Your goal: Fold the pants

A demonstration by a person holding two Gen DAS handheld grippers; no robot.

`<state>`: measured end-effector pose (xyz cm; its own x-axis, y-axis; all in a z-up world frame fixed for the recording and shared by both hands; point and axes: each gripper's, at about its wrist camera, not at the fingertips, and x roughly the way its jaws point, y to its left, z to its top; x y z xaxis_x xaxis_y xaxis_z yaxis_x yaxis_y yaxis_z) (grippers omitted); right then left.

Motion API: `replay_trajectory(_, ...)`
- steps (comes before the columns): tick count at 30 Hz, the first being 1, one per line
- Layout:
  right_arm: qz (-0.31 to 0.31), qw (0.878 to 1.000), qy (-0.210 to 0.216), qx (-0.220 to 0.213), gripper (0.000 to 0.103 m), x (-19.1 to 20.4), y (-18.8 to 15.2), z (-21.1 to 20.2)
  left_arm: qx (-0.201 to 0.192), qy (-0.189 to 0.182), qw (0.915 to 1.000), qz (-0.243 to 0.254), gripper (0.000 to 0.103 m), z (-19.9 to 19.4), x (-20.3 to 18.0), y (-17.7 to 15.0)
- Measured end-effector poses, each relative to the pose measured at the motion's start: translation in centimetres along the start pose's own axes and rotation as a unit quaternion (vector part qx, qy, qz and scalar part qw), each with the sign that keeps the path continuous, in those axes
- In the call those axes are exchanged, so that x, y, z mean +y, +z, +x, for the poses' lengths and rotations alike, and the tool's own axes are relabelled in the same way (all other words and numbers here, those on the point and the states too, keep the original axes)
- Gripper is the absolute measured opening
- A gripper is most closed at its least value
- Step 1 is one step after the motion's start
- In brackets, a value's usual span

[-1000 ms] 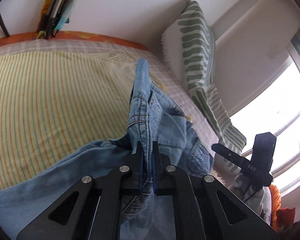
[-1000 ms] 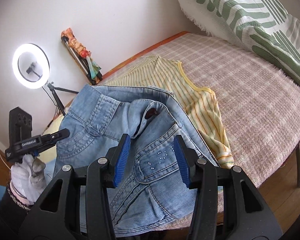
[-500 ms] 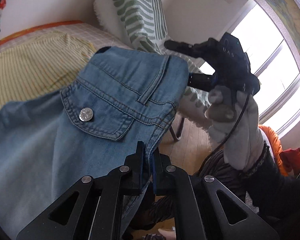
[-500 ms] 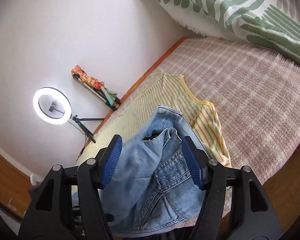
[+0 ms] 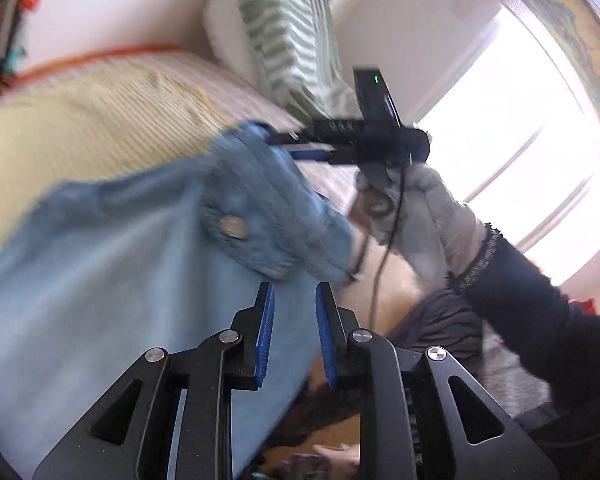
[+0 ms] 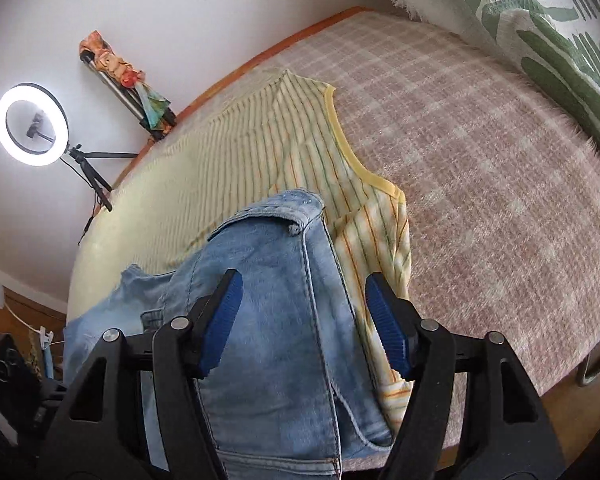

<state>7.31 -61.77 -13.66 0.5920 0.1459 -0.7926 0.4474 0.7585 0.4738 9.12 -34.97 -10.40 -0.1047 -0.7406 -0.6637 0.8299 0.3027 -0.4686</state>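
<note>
The folding looks barely begun: the jeans [image 6: 267, 304] lie bunched on the bed [image 6: 500, 200] under the right gripper [image 6: 302, 320], open, while the left gripper [image 5: 293, 340] has just opened, letting them go.

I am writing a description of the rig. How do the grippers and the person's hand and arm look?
Each gripper, left and right, is black with silver rivets, triangular cut-outs and ribbed blue jaw pads. The right hand wears a pale grey glove; above it is a dark sleeve with a knitted cuff. A thin black cable hangs down.
</note>
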Motion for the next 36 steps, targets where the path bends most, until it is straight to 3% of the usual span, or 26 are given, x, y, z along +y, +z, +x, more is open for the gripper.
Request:
replay_trajectory(1, 0.001, 1.0, 0.023, -0.002, 0.037, 0.2, 0.1, 0.3, -0.009, 0.026, 0.9996, 0.005, 0.019, -1.0, 0.6, -0.2)
replay_trajectory(4, -0.023, 0.999, 0.025, -0.014, 0.008, 1.8, 0.1, 0.2, -0.018, 0.083, 0.9964, -0.006, 0.019, -3.5, 3.3, -1.5)
replay_trajectory(6, -0.069, 0.997, 0.02, -0.029, 0.005, 4.0, -0.1, -0.6, -0.02, 0.116, 0.9927, -0.025, 0.019, -4.4, 5.1, -2.2)
replay_trajectory(8, -0.124, 0.991, -0.046, -0.03, 0.005, 6.1, -0.2, -1.4, -0.022, 0.128, 0.9904, -0.047, 0.019, -4.8, 6.7, -2.9)
replay_trajectory(10, -0.177, 0.977, -0.118, -0.024, 0.006, 7.8, -0.4, -1.6, -0.027, 0.131, 0.989, -0.064, 0.019, -5.1, 7.7, -3.6)
replay_trajectory(12, -0.194, 0.973, -0.128, -0.01, 0.013, 8.7, -0.2, -2.1, -0.031, 0.137, 0.9877, -0.069, 0.019, -5.2, 8.4, -3.6)
replay_trajectory(14, -0.209, 0.97, -0.127, -0.014, 0.038, 9.5, 0.0, -2.7, -0.032, 0.137, 0.987, -0.077, 0.019, -4.9, 8.9, -3.0)
replay_trajectory(15, -0.213, 0.969, -0.126, -0.018, 0.057, 9.7, 0.2, -2.9, -0.03, 0.134, 0.9874, -0.079, 0.026, -4.7, 9.1, -2.4)
replay_trajectory(16, -0.211, 0.97, -0.117, -0.017, 0.062, 9.7, 0.4, -2.9, -0.026, 0.134, 0.9878, -0.075, 0.045, -4.5, 9.3, -1.8)
replay_trajectory(18, -0.198, 0.974, -0.109, -0.011, 0.062, 9.3, 0.8, -2.5, -0.022, 0.137, 0.9886, -0.059, 0.061, -4.0, 9.4, -0.3)
replay_trajectory(21, -0.18, 0.978, -0.108, -0.007, 0.062, 7.6, 1.1, -1.6, -0.02, 0.148, 0.988, -0.038, 0.061, -2.5, 10.2, 2.2)
replay_trajectory(29, -0.08, 0.997, -0.014, 0.015, 0.063, 1.7, 3.0, 1.4, 0.031, 0.141, 0.9887, -0.041, 0.061, 4.3, 13.1, 5.5)
replay_trajectory(32, -0.067, 0.997, 0.014, 0.025, 0.064, 0.9, 3.4, 2.5, 0.024, 0.133, 0.99, -0.039, 0.055, 5.0, 12.9, 5.7)
replay_trajectory(34, -0.061, 0.997, 0.023, 0.031, 0.064, 0.6, 3.3, 3.1, 0.025, 0.131, 0.9904, -0.038, 0.027, 5.5, 13.1, 5.7)
replay_trajectory(36, -0.06, 0.997, 0.038, 0.025, 0.06, 0.7, 3.1, 3.2, 0.027, 0.139, 0.9893, -0.035, 0.016, 5.6, 13.2, 5.7)
